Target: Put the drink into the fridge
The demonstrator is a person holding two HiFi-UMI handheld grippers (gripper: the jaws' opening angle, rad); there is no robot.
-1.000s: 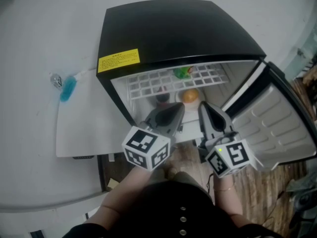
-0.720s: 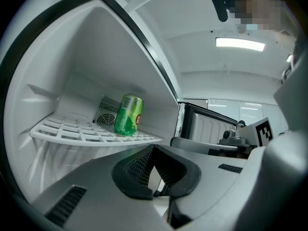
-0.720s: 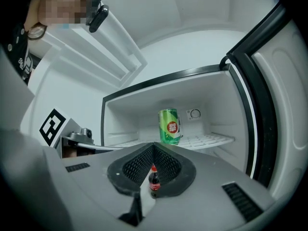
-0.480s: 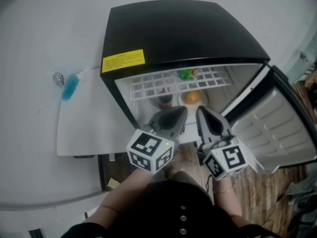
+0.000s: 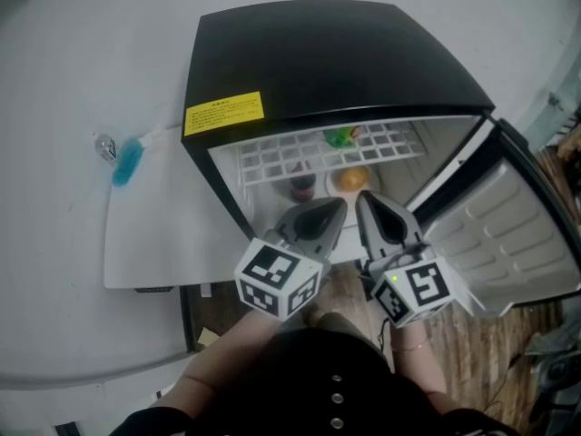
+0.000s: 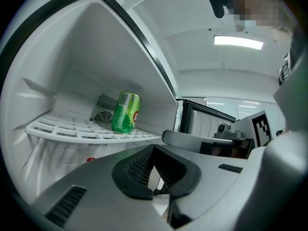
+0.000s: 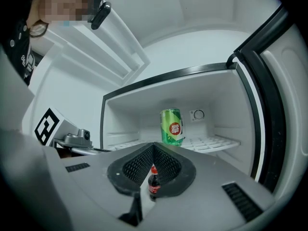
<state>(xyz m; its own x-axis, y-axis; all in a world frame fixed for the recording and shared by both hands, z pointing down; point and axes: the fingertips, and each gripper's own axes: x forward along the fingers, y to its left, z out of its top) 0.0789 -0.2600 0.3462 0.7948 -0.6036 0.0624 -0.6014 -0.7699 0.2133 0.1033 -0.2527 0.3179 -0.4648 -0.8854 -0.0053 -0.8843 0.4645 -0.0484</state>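
Note:
The black mini fridge (image 5: pixel 318 53) stands with its door (image 5: pixel 508 234) swung out to the right. On its white wire shelf (image 5: pixel 272 157) stands a green can (image 5: pixel 340 137) (image 6: pixel 126 112) (image 7: pixel 173 125). Below the shelf, a dark cola bottle (image 5: pixel 302 184) (image 7: pixel 153 181) with a red cap stands next to an orange round thing (image 5: pixel 352 179). My left gripper (image 5: pixel 334 207) (image 6: pixel 153 150) and right gripper (image 5: pixel 365 200) (image 7: pixel 153 148) hover side by side just outside the fridge opening. Both are shut and hold nothing. The bottle shows beyond the right gripper's tips, apart from them.
A white board-like surface (image 5: pixel 154 225) lies left of the fridge, with a blue-tipped tool (image 5: pixel 127 160) at its far corner. A yellow label (image 5: pixel 223 113) sits on the fridge top. Wooden floor (image 5: pixel 472 352) shows under the open door.
Both grippers have edged a little closer together and toward the fridge opening. Nothing was taken hold of or let go.

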